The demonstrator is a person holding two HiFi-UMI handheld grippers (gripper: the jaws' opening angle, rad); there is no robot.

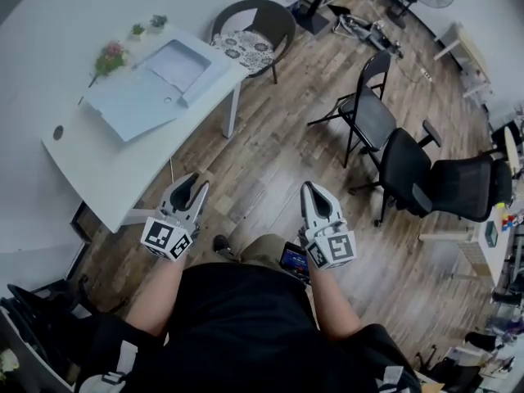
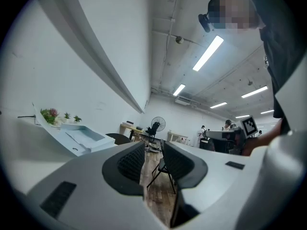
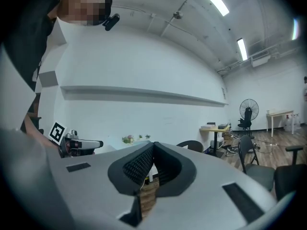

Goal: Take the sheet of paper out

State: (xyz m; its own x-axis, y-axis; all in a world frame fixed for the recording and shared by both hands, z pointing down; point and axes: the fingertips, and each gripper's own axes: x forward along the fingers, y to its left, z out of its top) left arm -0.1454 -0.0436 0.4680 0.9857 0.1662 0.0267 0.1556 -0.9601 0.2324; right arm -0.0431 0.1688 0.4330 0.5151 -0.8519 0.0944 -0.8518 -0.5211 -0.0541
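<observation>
Both hand-held grippers are low in front of the person, over the wooden floor off the near edge of the tabletop [image 1: 98, 170]. The left hand-held gripper [image 1: 194, 188] has its jaws a narrow slit apart with nothing between them. The right hand-held gripper [image 1: 309, 188] has its tips pressed together, also empty.

The sheet of paper [image 1: 178, 62] lies flat in the recess of a shallow pale box [image 1: 135, 101] toward the far right corner of the tabletop, with small plants [image 1: 110, 56] along the far edge beside it. It is well apart from both grippers, ahead and to their left, nearer the left one.

From where I stand, the trouble looks likely at the pick. A thin sheet lying flush in a recess gives little to pinch, so jaws opened this little could crease it or catch the box wall. The box looks light and might slide toward the edge, and a wide reach could knock the plants.
</observation>
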